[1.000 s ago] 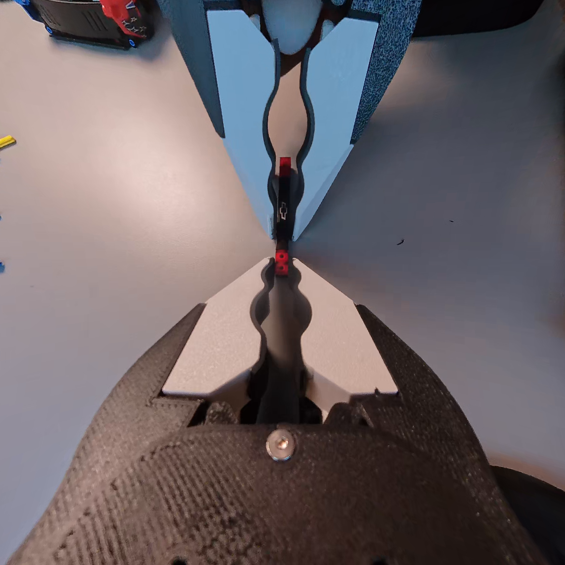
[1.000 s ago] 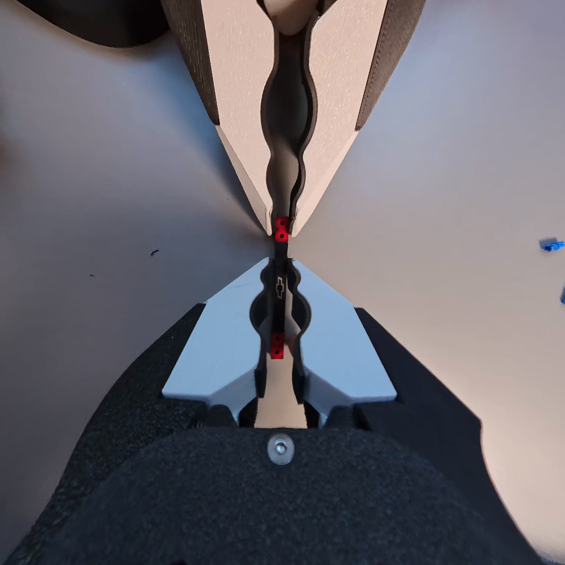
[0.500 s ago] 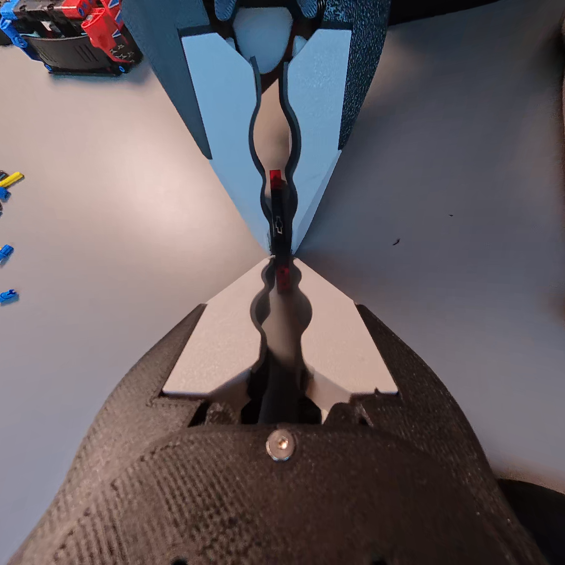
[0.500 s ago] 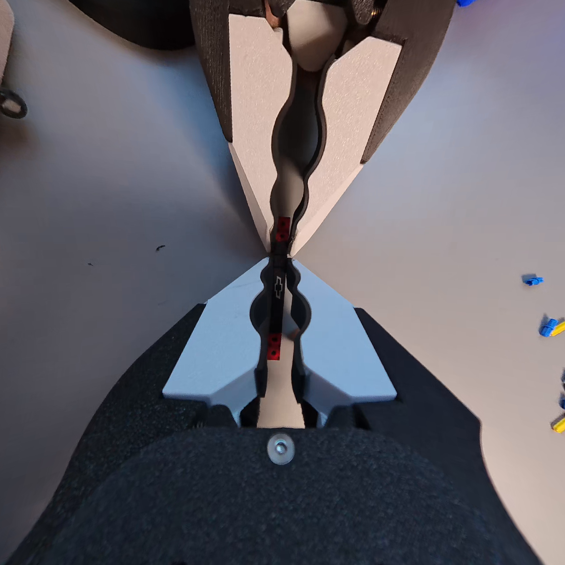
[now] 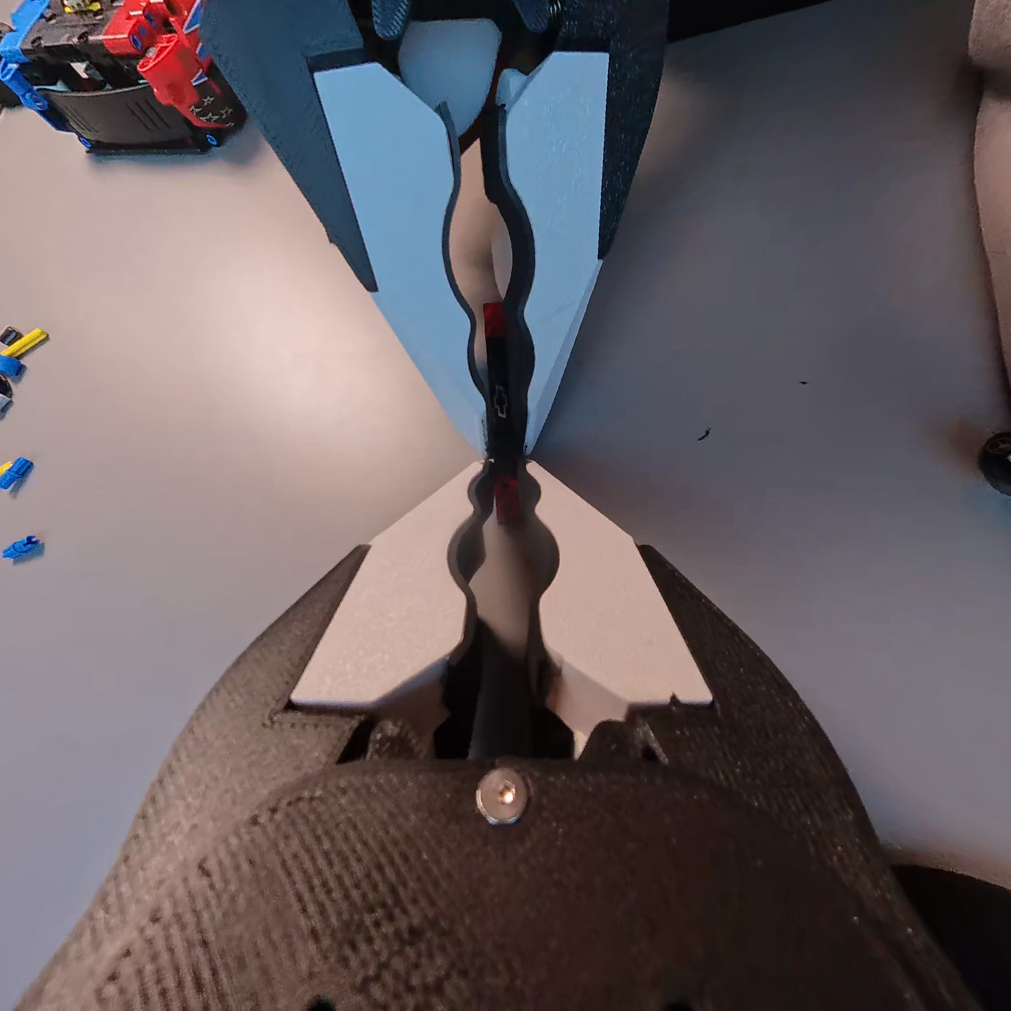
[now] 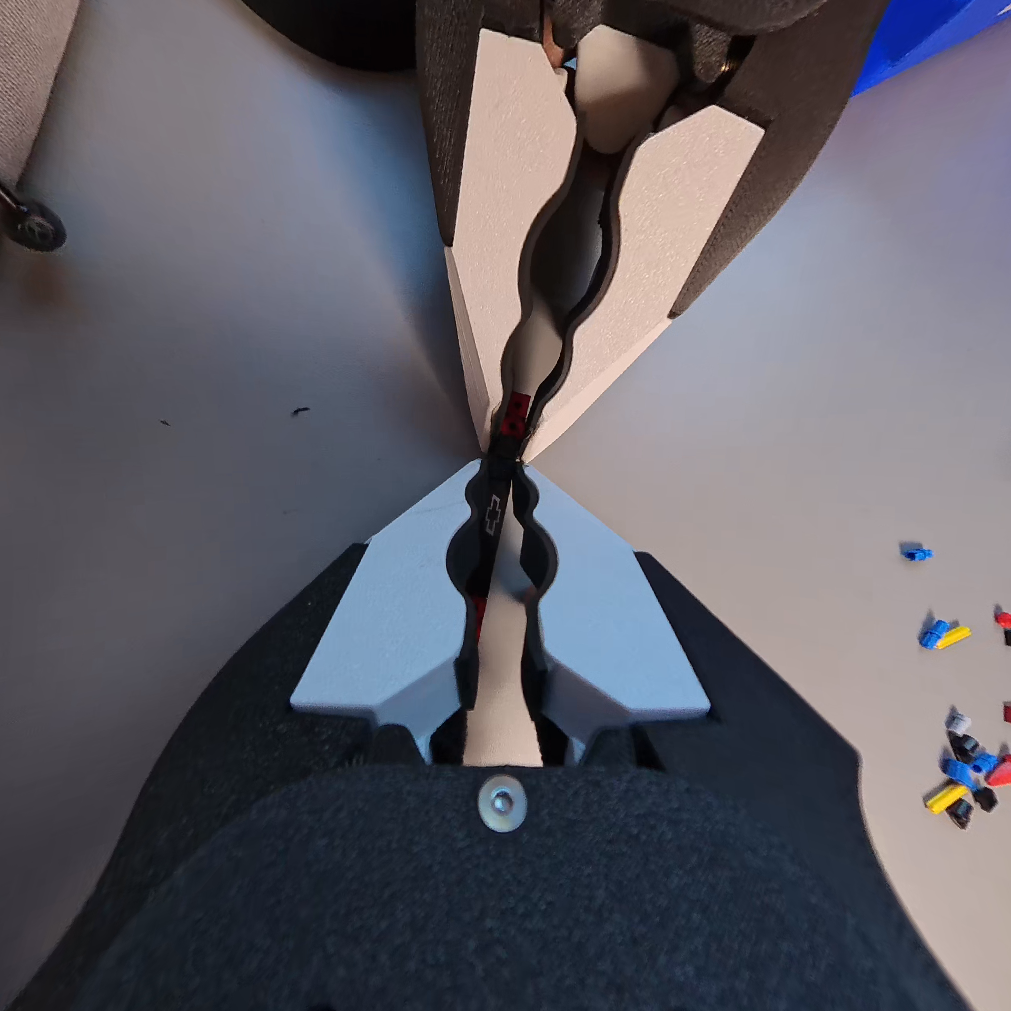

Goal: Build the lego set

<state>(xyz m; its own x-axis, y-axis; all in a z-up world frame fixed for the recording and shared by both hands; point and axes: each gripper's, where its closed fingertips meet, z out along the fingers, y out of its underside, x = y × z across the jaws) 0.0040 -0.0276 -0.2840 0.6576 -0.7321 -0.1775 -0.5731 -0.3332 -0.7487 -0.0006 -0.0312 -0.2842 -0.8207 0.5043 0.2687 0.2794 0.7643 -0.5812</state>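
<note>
A grey table with a blue thing at its far edge.

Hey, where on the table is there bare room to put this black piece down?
Bare table lies between the half-built model and the loose blue and yellow pieces at that edge. The other side is bare too, up to the black wheel. It is crowded around the pile of small parts.
</note>
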